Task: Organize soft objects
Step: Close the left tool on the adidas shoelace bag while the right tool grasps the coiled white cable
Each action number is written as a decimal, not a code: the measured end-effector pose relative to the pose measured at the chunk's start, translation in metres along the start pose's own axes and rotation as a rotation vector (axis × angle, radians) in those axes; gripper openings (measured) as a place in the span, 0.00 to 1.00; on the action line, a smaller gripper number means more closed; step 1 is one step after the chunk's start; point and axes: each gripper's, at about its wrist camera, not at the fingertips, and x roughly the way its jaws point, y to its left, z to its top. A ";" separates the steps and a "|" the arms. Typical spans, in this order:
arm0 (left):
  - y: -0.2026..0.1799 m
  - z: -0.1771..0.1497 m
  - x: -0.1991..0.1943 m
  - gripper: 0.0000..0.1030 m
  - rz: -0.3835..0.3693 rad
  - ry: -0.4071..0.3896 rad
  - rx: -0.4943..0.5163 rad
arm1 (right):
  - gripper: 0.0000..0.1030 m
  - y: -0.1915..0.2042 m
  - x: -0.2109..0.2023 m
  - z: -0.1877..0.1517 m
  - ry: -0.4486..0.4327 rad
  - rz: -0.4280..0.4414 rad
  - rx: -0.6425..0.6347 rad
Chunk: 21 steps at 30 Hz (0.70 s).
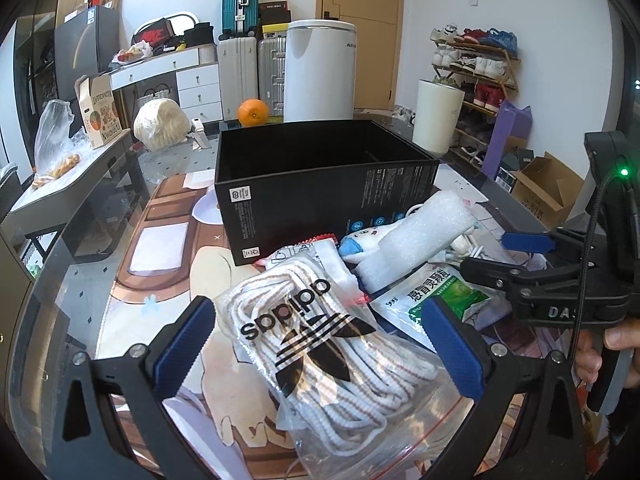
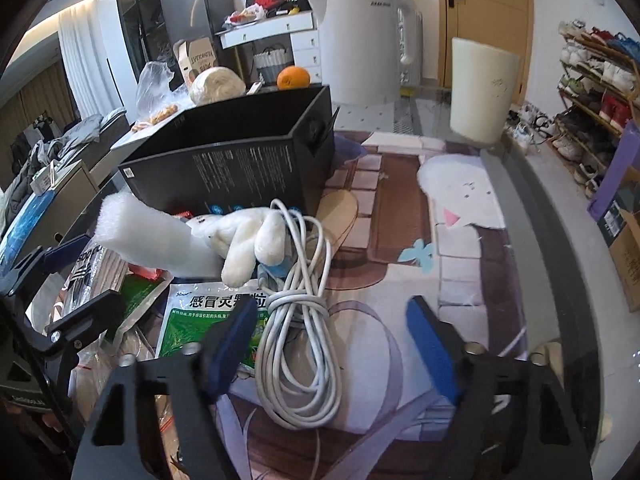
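- The left gripper (image 1: 320,344) is hovering with its jaws spread wide on either side of a clear bag of white laces (image 1: 320,344), gripping nothing.
- The right gripper (image 2: 336,344) is likewise standing open, straddling a coiled white cable (image 2: 298,344) lying on the table mat (image 2: 460,256).
- A white plush toy (image 2: 244,240) and a foam block (image 2: 148,236) are resting just behind, against the open black box (image 1: 320,176).
- A green medicine packet (image 2: 192,320) is lying beside the cable.
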 end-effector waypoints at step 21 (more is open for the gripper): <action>0.008 -0.011 0.001 1.00 -0.028 0.033 -0.024 | 0.30 0.016 -0.008 -0.006 -0.074 0.016 -0.084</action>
